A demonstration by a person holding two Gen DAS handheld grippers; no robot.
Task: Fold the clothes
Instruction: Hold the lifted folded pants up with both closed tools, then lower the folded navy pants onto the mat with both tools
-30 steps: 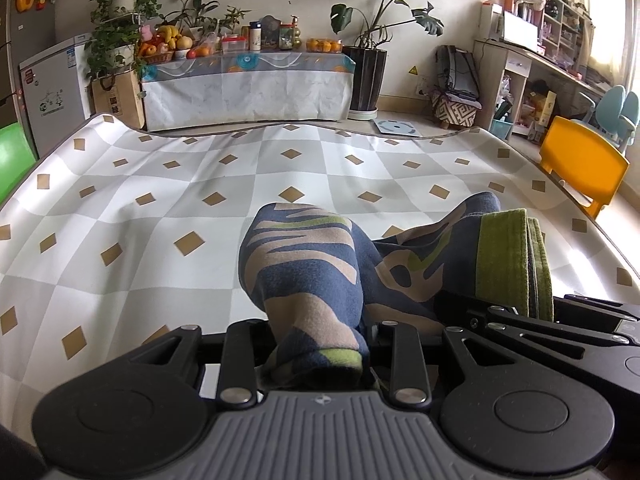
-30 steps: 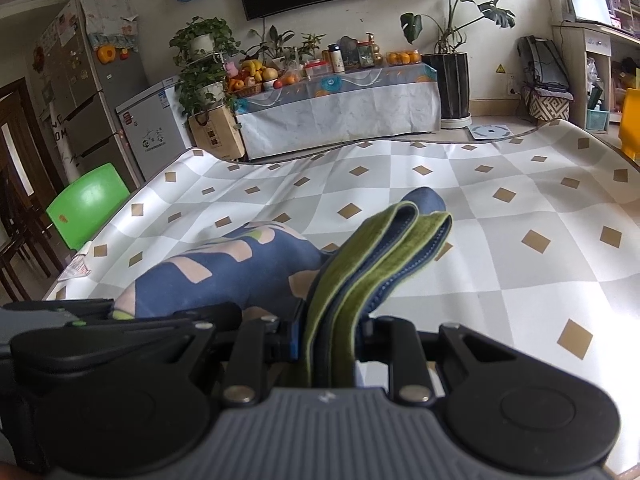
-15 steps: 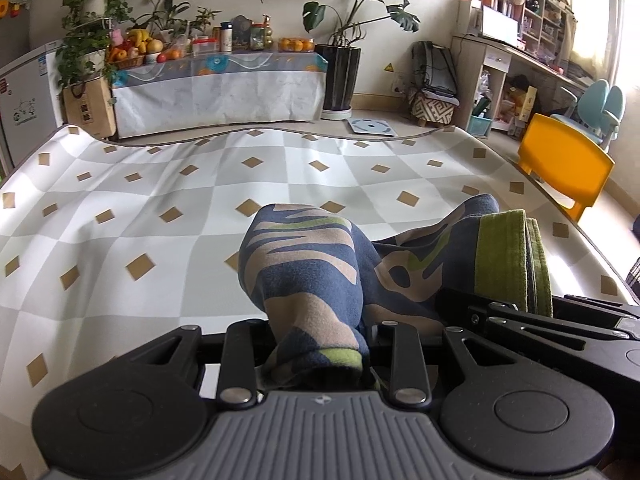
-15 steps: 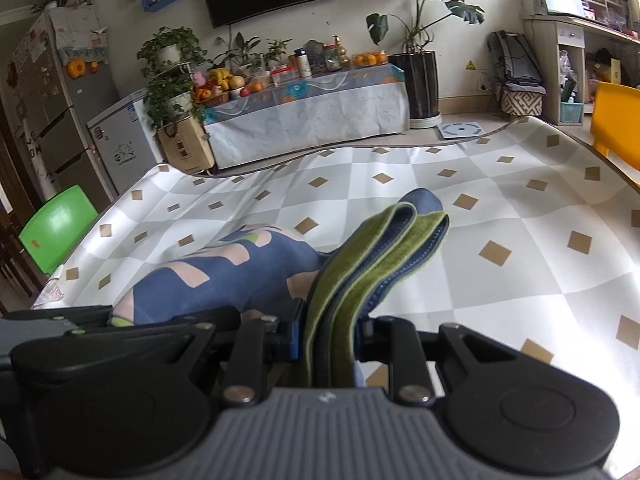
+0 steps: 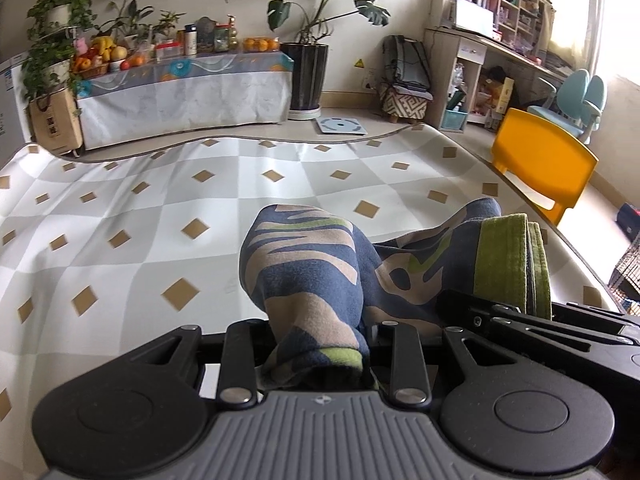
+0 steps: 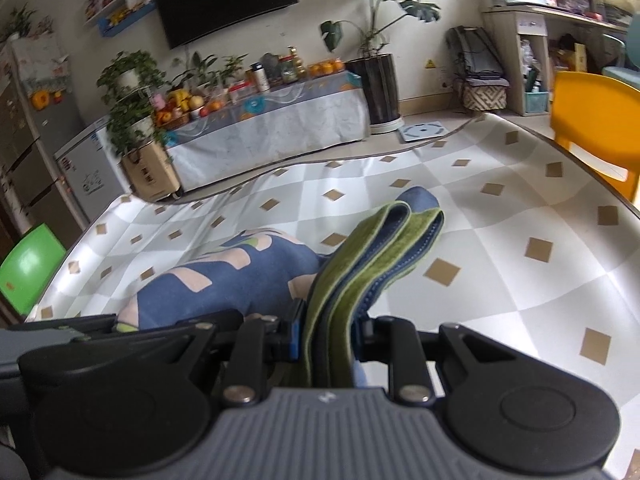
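A navy garment (image 5: 316, 276) with beige and green stripes hangs bunched between my two grippers over the checked tablecloth (image 5: 168, 208). My left gripper (image 5: 316, 344) is shut on a striped fold of it. The garment's green ribbed hem (image 6: 360, 264), folded in several layers, sticks forward out of my right gripper (image 6: 328, 340), which is shut on it. In the left wrist view that hem (image 5: 508, 264) and the right gripper's black frame (image 5: 532, 320) sit close at the right. The left gripper's frame (image 6: 100, 324) shows at the left of the right wrist view.
The table edge (image 5: 560, 236) runs close on the right, with an orange chair (image 5: 540, 164) just beyond it. A green chair (image 6: 28, 272) stands off the table's left side. Beyond the far edge stand a covered sideboard (image 5: 184, 92) with fruit and a potted plant (image 5: 308, 76).
Both grippers have carried the garment sideways to the right over the table; the room has slid left in both views and the orange chair is nearer. The grips look the same.
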